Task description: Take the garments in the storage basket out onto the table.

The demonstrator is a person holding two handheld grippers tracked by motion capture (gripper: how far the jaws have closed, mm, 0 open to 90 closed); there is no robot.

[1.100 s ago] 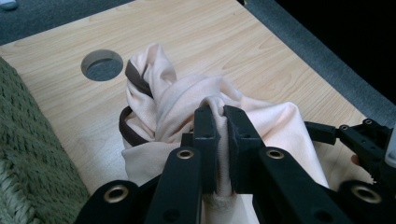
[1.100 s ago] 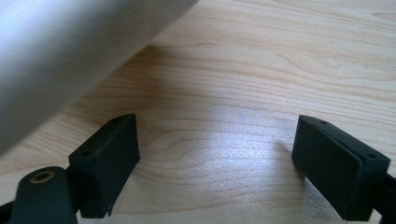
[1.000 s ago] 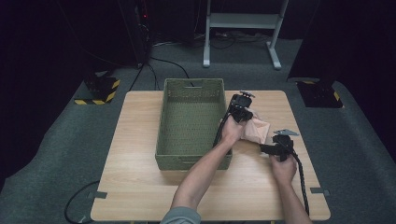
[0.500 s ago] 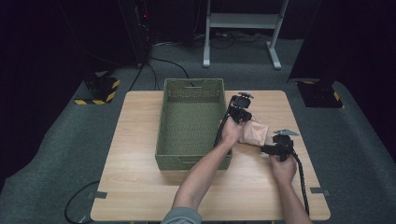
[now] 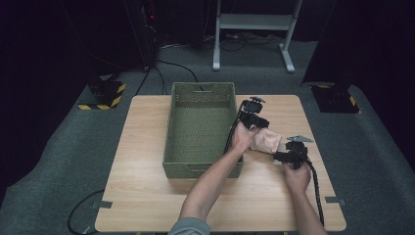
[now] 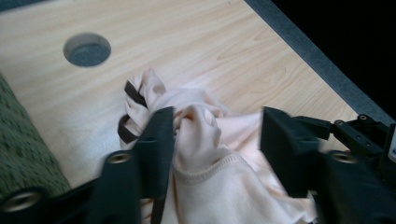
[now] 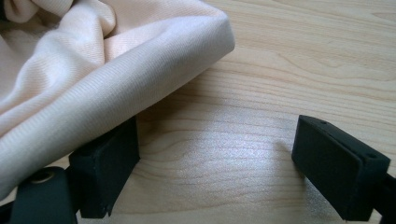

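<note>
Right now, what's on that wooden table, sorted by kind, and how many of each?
Green woven basket: 1
Pale pink garment: 1
Hand-held gripper: 2, the left hand-held gripper with its jaws apart around the garment, just opened, and the right hand-held gripper open beside the cloth
Total: 4 things

Table lit; surroundings dark, perhaps underexposed.

— Pale peach cloth (image 5: 266,140), crumpled, with a dark brown trim strip (image 6: 133,93). Lying where?

— Right of centre in the high view, flat on the wood, bunched into soft folds, stitched hem showing.
</note>
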